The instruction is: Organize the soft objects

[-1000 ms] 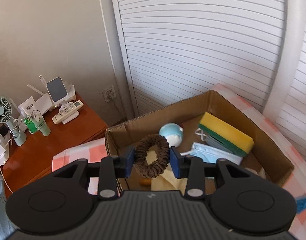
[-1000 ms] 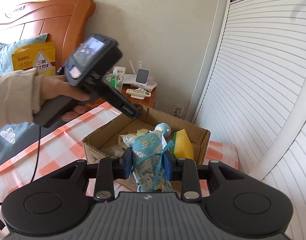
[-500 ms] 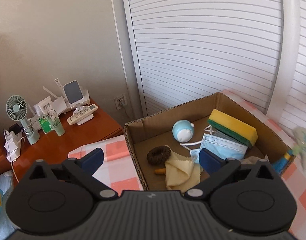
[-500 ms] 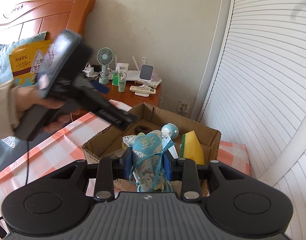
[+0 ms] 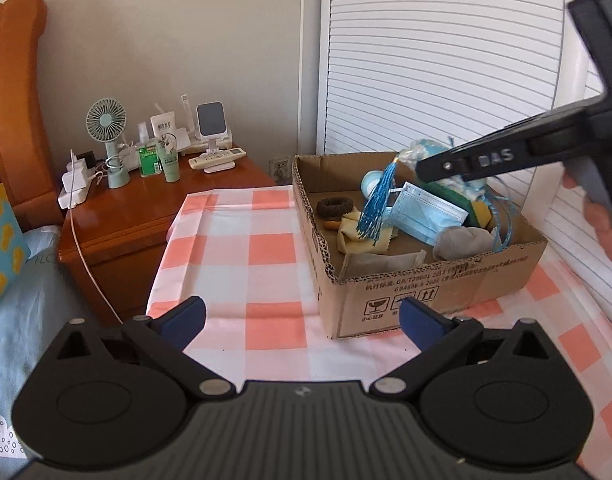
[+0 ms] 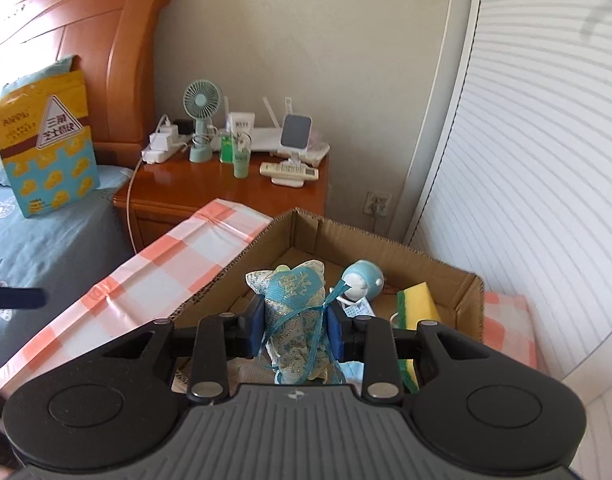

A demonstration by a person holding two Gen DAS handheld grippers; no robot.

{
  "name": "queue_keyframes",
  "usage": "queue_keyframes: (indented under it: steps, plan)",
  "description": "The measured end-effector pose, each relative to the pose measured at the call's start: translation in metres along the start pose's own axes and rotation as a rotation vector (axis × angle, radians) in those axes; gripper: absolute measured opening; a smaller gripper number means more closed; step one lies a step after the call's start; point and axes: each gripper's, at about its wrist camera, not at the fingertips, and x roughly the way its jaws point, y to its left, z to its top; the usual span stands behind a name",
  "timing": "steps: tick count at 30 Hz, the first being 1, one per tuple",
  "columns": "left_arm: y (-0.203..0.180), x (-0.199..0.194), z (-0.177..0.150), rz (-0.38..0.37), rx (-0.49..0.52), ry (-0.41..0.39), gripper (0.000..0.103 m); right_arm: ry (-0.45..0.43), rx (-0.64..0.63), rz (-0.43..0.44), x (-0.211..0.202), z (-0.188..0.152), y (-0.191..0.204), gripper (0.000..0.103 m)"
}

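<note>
Sitting on the checked worktop (image 5: 242, 248), toward its far right corner, the cardboard box (image 5: 426, 292) already holds a face mask (image 5: 430, 212), yellow cloth (image 5: 358, 236) and sponge (image 6: 420, 304). Brown scrunchie (image 5: 335, 207) now lies in the box's far left corner: left tongs (image 5: 302, 320) have just been opening, nothing between the pads, now backed off to the worktop's near edge. So that item's done. Right tongs (image 6: 294, 330) are clamped on the blue brocade sachet (image 6: 296, 312), tassel (image 5: 376, 204) dangling over the box. Likely next drop.
</note>
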Motion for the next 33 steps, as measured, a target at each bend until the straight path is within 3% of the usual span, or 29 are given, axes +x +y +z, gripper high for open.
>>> queue_keyframes:
  steps: [2, 4, 12, 15, 24, 33]
  plan:
    - [-0.006, -0.005, -0.005, 0.028, 0.013, -0.017, 0.102, 0.016, 0.022, -0.003, 0.017, -0.002, -0.003, 0.044]
    - [-0.011, -0.009, -0.008, 0.041, 0.031, -0.016, 0.102, 0.026, 0.043, -0.027, 0.032, -0.005, -0.006, 0.068]
    - [-0.023, -0.012, -0.010, 0.042, 0.071, -0.036, 0.102, 0.036, 0.106, -0.066, 0.024, -0.019, -0.007, 0.103]
    - [-0.026, -0.015, -0.010, 0.044, 0.070, -0.029, 0.102, 0.037, 0.128, -0.079, 0.007, -0.021, -0.005, 0.103]
    - [-0.031, -0.027, 0.006, 0.089, 0.050, 0.029, 0.102, 0.112, 0.224, -0.225, -0.038, -0.050, 0.008, 0.103]
    - [-0.041, -0.037, 0.019, 0.074, 0.031, 0.039, 0.102, 0.097, 0.327, -0.319, -0.087, -0.081, 0.015, 0.103]
